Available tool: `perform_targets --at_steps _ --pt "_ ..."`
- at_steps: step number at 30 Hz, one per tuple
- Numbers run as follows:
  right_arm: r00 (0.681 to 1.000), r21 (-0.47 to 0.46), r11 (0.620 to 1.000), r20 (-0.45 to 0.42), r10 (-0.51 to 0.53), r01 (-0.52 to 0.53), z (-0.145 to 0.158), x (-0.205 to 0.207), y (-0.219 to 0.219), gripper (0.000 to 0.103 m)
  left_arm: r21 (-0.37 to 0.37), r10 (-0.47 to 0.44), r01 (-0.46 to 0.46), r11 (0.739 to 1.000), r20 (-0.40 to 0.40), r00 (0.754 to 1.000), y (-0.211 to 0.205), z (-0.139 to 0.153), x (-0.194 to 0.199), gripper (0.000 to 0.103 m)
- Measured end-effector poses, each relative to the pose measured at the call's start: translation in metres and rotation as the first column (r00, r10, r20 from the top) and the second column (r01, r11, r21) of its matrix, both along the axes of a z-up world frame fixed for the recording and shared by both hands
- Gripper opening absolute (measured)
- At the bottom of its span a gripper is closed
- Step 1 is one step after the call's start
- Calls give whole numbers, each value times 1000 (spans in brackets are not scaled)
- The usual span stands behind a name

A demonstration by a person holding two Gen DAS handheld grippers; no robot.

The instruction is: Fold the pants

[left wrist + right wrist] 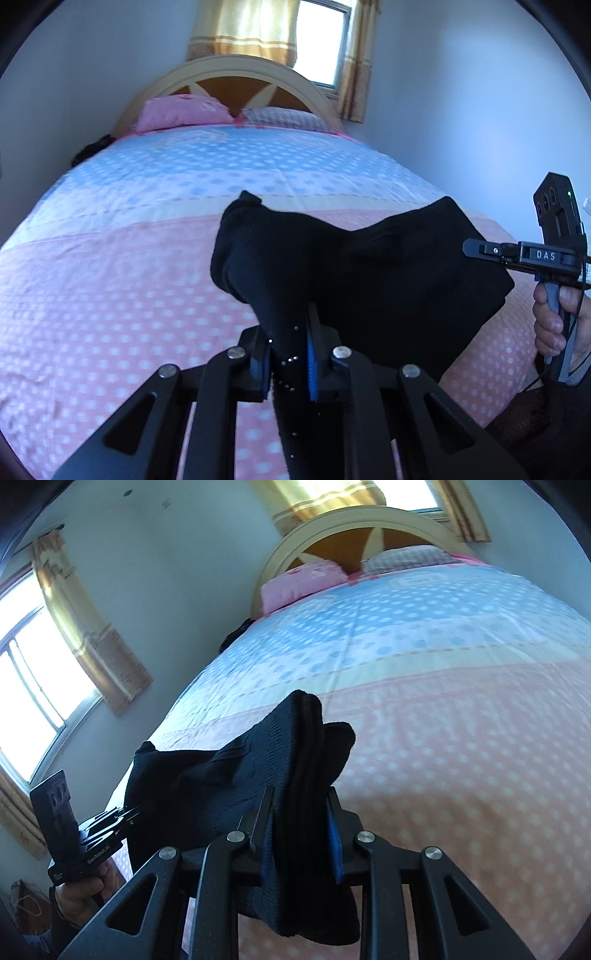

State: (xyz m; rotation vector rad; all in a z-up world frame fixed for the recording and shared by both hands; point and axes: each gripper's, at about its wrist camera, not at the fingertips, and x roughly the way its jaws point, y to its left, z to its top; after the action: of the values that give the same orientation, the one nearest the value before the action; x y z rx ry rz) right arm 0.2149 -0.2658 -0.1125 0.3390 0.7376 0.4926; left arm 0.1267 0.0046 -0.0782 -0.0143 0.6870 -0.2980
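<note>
Black pants (369, 266) sit closest to both lenses, bunched and held up off the bed between the two tools. Left hand-held gripper (288, 354) is clamped on one bunched end of the fabric, blue pads pressed against the cloth. Right hand-held gripper (301, 834) is clamped on a thicker stack of folded layers at the other end; cloth hangs below its fingers.

Readable text: "DAS" on a white-lettered tag on the right tool's body, seen from the left wrist view. A small logo on the left tool's body in the right wrist view, too blurred to read reliably.

A person's hand (554, 325) grips the right tool's handle.

Under the pants: bed (147, 277) with a polka-dot sheet, pink near, blue far. Pink pillow (184, 112) and checked pillow (284, 118) against an arched wooden headboard (229, 79). Yellow curtains (243, 29), window (325, 40), plain white walls.
</note>
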Motion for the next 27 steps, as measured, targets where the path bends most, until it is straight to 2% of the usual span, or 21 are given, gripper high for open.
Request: perform_targets --at_steps 15,27 --pt "989 -29 989 -25 146 -147 -2 57 115 25 53 145 -144 988 0 989 79 -5 -6 15" --pt "970 -41 969 -44 240 -242 -6 91 194 25 60 249 -248 967 -1 969 135 -8 -18 15"
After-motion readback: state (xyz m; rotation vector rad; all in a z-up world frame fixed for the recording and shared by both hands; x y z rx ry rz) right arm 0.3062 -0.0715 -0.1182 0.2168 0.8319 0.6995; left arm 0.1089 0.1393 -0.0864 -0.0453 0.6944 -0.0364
